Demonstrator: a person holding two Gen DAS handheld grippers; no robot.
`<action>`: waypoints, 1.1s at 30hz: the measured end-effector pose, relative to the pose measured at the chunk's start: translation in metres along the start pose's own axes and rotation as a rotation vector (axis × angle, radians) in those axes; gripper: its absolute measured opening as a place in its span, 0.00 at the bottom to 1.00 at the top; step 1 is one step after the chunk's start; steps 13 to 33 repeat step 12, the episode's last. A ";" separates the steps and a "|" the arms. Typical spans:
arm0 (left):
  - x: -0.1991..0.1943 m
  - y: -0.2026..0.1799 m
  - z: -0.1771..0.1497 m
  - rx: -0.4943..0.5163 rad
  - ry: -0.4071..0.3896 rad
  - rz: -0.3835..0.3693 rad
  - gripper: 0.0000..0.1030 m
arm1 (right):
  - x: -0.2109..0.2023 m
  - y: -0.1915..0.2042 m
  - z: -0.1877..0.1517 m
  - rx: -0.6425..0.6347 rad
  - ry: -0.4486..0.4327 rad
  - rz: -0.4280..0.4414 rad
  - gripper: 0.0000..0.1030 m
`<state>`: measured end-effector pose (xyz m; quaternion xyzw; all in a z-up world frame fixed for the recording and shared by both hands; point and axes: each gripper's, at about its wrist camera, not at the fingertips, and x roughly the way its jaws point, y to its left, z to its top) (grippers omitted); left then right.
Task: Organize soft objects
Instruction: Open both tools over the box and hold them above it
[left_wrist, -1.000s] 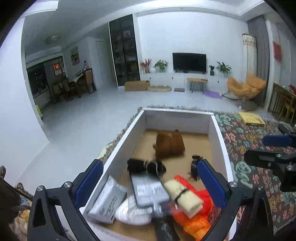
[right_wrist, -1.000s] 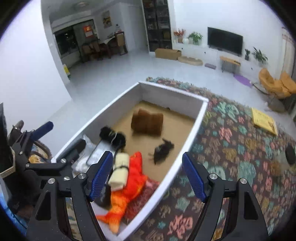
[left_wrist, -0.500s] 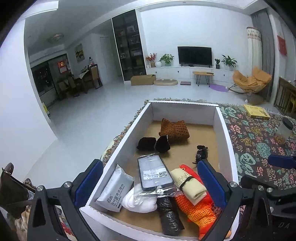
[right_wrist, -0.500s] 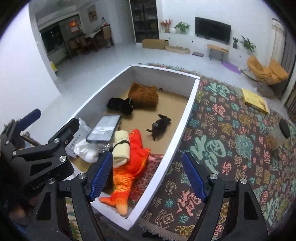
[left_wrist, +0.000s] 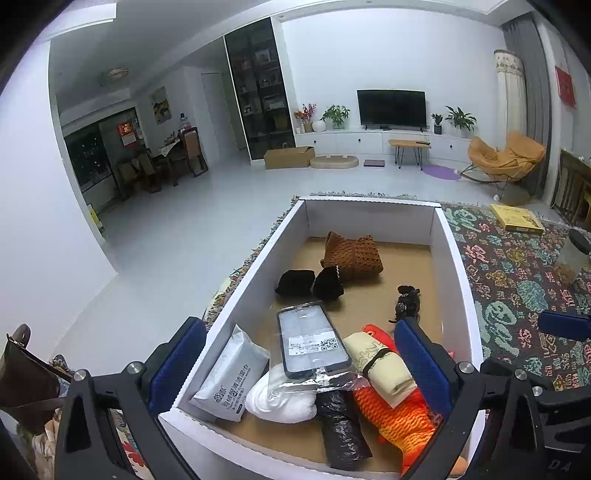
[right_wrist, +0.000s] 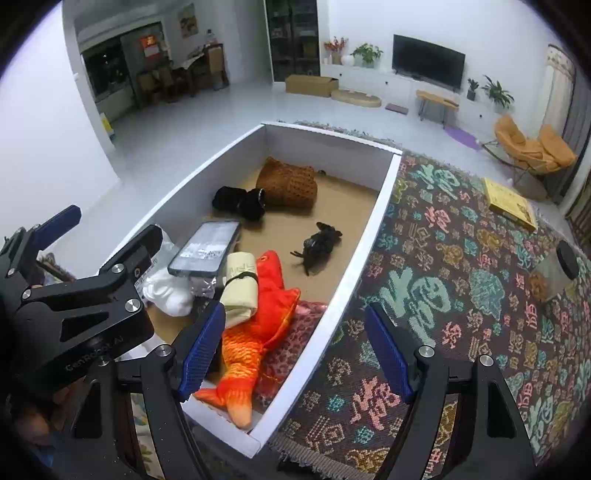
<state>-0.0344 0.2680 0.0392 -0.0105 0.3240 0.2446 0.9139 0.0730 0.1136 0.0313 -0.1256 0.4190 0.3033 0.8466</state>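
A white box (left_wrist: 458, 266) (right_wrist: 373, 221) on the patterned rug holds soft things: a brown knit piece (left_wrist: 354, 253) (right_wrist: 288, 182), black socks (left_wrist: 310, 282) (right_wrist: 240, 201), a small black toy (left_wrist: 406, 302) (right_wrist: 319, 245), an orange plush fish (left_wrist: 399, 410) (right_wrist: 258, 317), a cream roll (left_wrist: 384, 365) (right_wrist: 240, 288), a white bundle (left_wrist: 280, 400), a wipes pack (left_wrist: 231, 376), a bagged phone (left_wrist: 312, 339) (right_wrist: 205, 249) and a black roll (left_wrist: 341, 424). My left gripper (left_wrist: 299, 365) is open above the box's near end. My right gripper (right_wrist: 295, 350) is open over the box's right wall near the fish.
A patterned rug (right_wrist: 461, 295) lies right of the box, with a yellow book (right_wrist: 509, 203) (left_wrist: 517, 218) and a jar (right_wrist: 554, 273) (left_wrist: 572, 254) on it. A pink leopard-print cloth (right_wrist: 291, 339) lies under the fish. White floor lies left of the box.
Both grippers have pulled back and up from the box, so more of its near end shows. The things in the box lie still after earlier blur.
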 end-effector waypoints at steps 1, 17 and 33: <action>0.000 0.000 0.000 0.001 0.001 0.002 0.98 | 0.000 0.000 0.000 0.000 0.000 0.001 0.78; -0.005 -0.003 -0.003 -0.002 -0.031 -0.025 1.00 | -0.003 -0.006 -0.002 0.020 -0.018 0.009 0.78; -0.005 -0.003 -0.003 -0.002 -0.031 -0.025 1.00 | -0.003 -0.006 -0.002 0.020 -0.018 0.009 0.78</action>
